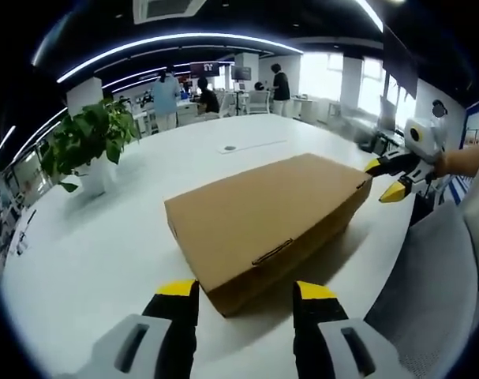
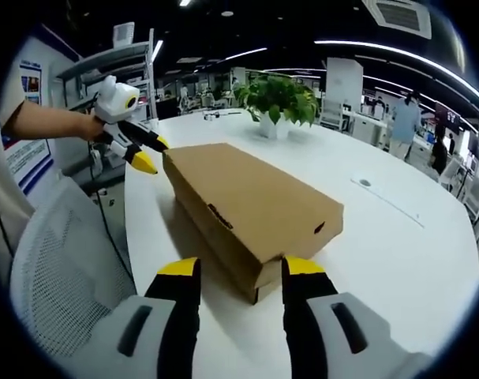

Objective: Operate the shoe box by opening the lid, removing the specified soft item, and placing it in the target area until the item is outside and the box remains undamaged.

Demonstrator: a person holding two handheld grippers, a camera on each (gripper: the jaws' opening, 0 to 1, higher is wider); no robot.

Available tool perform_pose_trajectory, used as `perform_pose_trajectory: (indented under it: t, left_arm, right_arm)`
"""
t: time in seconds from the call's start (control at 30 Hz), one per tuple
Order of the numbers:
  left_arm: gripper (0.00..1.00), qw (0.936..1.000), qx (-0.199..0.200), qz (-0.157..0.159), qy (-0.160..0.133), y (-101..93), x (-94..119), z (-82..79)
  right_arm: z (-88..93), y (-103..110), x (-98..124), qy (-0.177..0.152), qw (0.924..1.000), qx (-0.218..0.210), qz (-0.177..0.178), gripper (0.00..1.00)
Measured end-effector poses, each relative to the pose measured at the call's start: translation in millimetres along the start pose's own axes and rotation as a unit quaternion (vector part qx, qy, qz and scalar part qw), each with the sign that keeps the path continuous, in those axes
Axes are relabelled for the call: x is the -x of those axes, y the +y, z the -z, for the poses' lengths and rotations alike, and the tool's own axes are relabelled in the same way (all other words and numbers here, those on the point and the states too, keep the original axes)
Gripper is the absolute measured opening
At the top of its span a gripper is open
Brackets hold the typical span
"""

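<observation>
A shut brown cardboard shoe box lies on the white table, its lid down. My left gripper stands open just short of one end of the box, not touching it. My right gripper is open at the opposite end, its yellow tips on either side of that end's corner. In the left gripper view the right gripper shows at the box's far corner, held by a hand. The right gripper view has the left gripper open beside the far end. The box's contents are hidden.
A potted green plant stands on the table beyond the box. A grey mesh chair sits at the table's edge beside the person. A small round port is set in the tabletop. People stand at desks far behind.
</observation>
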State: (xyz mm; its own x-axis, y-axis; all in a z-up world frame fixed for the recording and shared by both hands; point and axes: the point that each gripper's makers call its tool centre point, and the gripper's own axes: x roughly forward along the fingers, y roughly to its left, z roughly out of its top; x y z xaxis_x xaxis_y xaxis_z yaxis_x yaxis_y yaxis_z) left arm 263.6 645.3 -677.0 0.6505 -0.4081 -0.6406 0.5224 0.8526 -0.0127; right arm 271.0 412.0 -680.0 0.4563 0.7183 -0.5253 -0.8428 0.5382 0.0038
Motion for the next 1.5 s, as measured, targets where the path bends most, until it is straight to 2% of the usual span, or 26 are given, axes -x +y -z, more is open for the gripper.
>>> perform_pose_trajectory:
  t: [0.8, 1.27, 1.5]
  left_arm:
    - [0.49, 0.9985, -0.012, -0.016, -0.05, 6.8, 20.8, -44.5]
    - [0.49, 0.9963, -0.025, -0.04, -0.071, 17.4, 23.8, -70.9]
    - [0.49, 0.9949, -0.026, -0.048, -0.085, 23.5, 23.5, -82.9]
  right_arm:
    - [-46.0, -11.1, 17.8, -0.035, 0.999, 0.018, 0.019, 0.41]
    - [-72.3, -26.9, 20.2, -0.058, 0.9976, 0.015, 0.033, 0.4]
    - [-79.1, -31.7, 20.1, -0.066, 0.997, 0.017, 0.037, 0.41]
